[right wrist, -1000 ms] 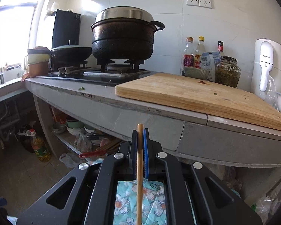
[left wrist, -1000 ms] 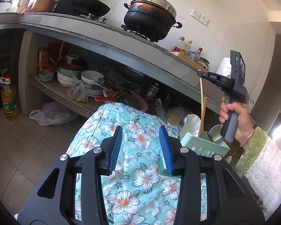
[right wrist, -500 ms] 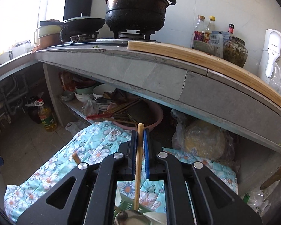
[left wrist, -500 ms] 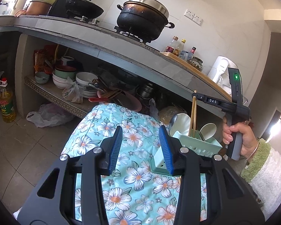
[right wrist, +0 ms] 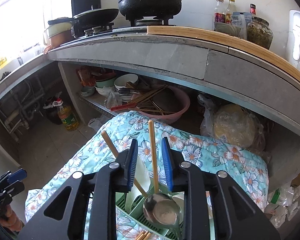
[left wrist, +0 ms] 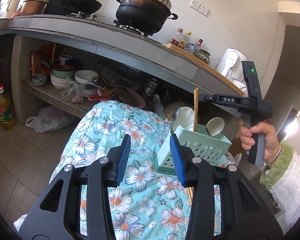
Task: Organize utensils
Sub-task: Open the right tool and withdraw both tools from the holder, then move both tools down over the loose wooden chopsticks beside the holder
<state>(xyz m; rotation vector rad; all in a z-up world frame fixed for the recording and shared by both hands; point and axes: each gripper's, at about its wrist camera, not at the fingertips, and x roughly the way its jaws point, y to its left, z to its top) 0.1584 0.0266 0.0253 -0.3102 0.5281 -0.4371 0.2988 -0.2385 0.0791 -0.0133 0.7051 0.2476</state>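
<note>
A pale green utensil holder [left wrist: 192, 150] stands on a floral cloth [left wrist: 110, 132], holding white spoons [left wrist: 216, 125] and an upright wooden chopstick [left wrist: 195, 110]. My left gripper [left wrist: 150, 160] is open and empty, its right finger close beside the holder's left corner. My right gripper [right wrist: 150, 161] hovers over the holder [right wrist: 138, 204]; its jaws are opening. The chopstick [right wrist: 153, 156] stands between the pads, and neither pad presses on it. A second chopstick [right wrist: 110, 144] leans left, beside a metal ladle [right wrist: 162, 210]. More chopsticks [right wrist: 144, 236] lie on the cloth.
A grey counter [left wrist: 110, 40] carries a black pot [left wrist: 144, 10], a wok and a wooden board [right wrist: 210, 36] with bottles. The shelf below holds bowls [left wrist: 84, 78] and a pink basin [right wrist: 170, 108]. An oil bottle [left wrist: 4, 110] and a plastic bag [left wrist: 48, 118] sit on the floor.
The right gripper came down with the chopstick, set it into the holder and parted its pads from it. The left gripper stayed open, shifting slightly.
</note>
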